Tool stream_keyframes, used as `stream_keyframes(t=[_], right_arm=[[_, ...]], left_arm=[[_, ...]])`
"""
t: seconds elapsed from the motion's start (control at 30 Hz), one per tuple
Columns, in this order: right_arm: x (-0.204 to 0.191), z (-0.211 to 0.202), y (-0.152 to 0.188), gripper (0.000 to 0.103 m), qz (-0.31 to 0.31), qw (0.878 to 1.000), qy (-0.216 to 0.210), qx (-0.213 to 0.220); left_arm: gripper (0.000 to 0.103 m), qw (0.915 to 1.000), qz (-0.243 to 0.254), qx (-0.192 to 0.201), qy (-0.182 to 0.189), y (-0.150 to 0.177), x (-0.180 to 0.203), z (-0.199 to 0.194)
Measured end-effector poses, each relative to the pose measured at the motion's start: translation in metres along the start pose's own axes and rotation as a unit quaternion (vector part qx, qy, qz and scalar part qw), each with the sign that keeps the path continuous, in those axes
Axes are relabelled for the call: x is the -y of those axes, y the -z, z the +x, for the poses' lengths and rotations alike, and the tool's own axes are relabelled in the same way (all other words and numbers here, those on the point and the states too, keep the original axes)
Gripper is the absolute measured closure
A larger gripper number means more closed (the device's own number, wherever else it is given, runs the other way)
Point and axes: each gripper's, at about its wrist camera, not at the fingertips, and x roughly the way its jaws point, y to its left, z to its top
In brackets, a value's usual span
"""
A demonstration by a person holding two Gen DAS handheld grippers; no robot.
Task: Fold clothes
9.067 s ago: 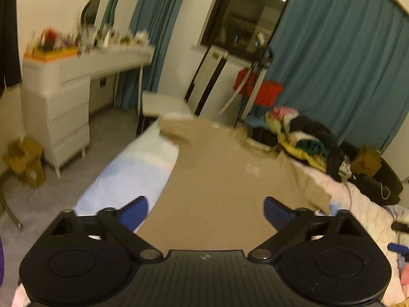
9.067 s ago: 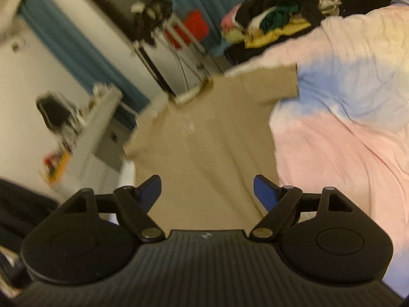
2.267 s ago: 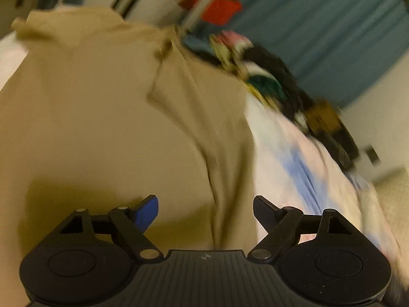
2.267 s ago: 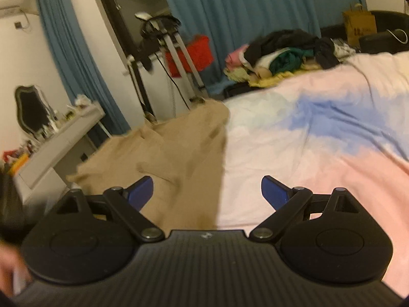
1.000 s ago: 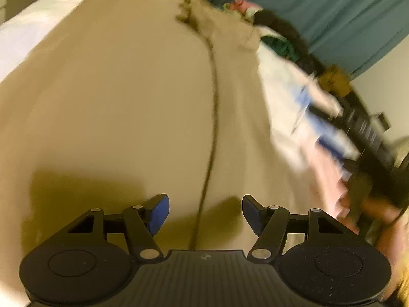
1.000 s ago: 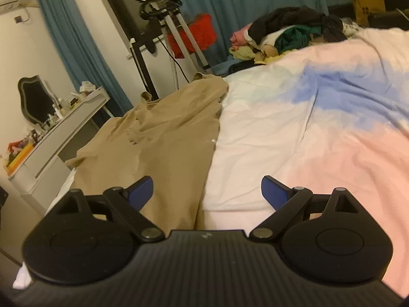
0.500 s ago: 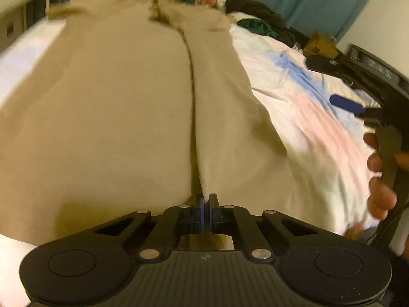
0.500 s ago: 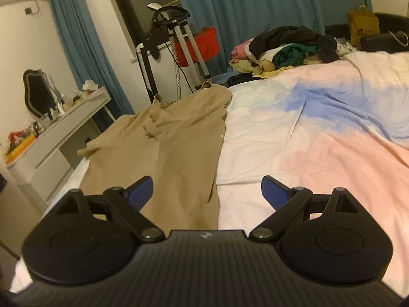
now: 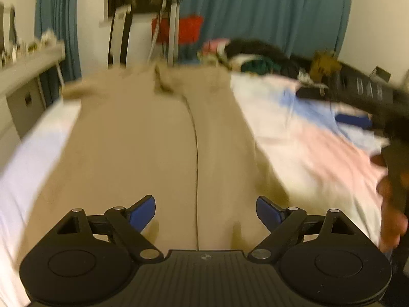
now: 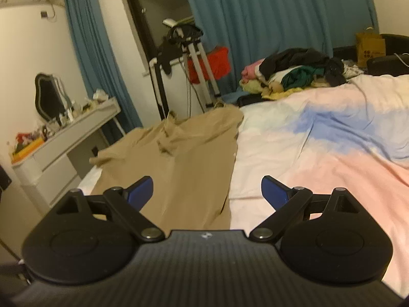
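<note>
Tan T-shirt [image 9: 143, 153] lies part-folded on the bed [image 10: 319, 158]; both hand-held grippers, left [image 9: 205, 209] and right [image 10: 207, 189], gape empty; only the left view shows the fold's edge.

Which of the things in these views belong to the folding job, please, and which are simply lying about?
Part of the job:
tan shirt, partly folded on the bed
left gripper, open
right gripper, open

Just lying about:
heap of clothes
dressing table with its mirror
blue curtains
paper bag
</note>
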Motion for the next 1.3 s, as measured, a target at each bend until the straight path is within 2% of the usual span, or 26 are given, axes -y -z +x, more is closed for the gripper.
stream_keyframes(t=[0.1, 0.13, 0.2, 0.3, 0.37, 0.53, 0.63, 0.77, 0.9, 0.97, 1.07, 1.17, 1.3], right_arm=[[0.006, -0.007, -0.004, 0.01, 0.015, 0.999, 0.015, 0.026], [0.008, -0.009, -0.004, 0.01, 0.02, 0.999, 0.023, 0.036], [0.013, -0.01, -0.005, 0.01, 0.025, 0.998, 0.039, 0.051], [0.021, -0.008, -0.003, 0.01, 0.027, 0.996, 0.056, 0.061], [0.02, -0.002, 0.001, 0.01, 0.015, 0.997, 0.052, 0.056], [-0.015, 0.042, -0.006, 0.01, -0.067, 0.997, 0.018, 0.026], [-0.055, 0.087, -0.018, 0.011, -0.118, 0.993, -0.023, 0.0], [-0.126, 0.173, -0.025, 0.011, -0.177, 0.978, -0.093, -0.052], [-0.212, 0.267, -0.021, 0.011, -0.234, 0.957, -0.145, -0.093], [-0.252, 0.313, -0.022, 0.011, -0.241, 0.95, -0.161, -0.113], [-0.304, 0.362, -0.02, 0.011, -0.246, 0.946, -0.173, -0.119], [-0.352, 0.409, -0.02, 0.011, -0.243, 0.944, -0.186, -0.122], [-0.389, 0.456, -0.001, 0.011, -0.271, 0.939, -0.159, -0.138]], left_arm=[[0.0, 0.9987, -0.013, 0.047, 0.012, -0.03, -0.006, -0.005], [0.001, 0.9978, -0.02, 0.06, 0.019, -0.039, -0.008, -0.003], [0.0, 0.9969, -0.025, 0.066, 0.033, -0.056, -0.01, 0.009], [0.0, 0.997, -0.021, 0.066, 0.035, -0.065, -0.019, 0.02], [0.001, 0.9967, -0.024, 0.069, 0.037, -0.063, -0.029, 0.023], [0.001, 0.9966, -0.018, 0.073, 0.032, -0.058, -0.066, 0.012], [0.001, 0.9957, -0.025, 0.086, 0.025, -0.054, -0.093, 0.004], [0.0, 0.992, -0.065, 0.108, 0.011, -0.052, -0.134, 0.005], [0.0, 0.9844, -0.136, 0.109, -0.025, -0.046, -0.182, 0.022], [0.0, 0.979, -0.17, 0.105, -0.038, -0.042, -0.202, 0.032], [0.001, 0.9708, -0.213, 0.095, -0.058, -0.038, -0.228, 0.045], [0.001, 0.9653, -0.23, 0.095, -0.08, -0.034, -0.243, 0.053], [0.001, 0.9605, -0.233, 0.084, -0.126, -0.027, -0.252, 0.067]])
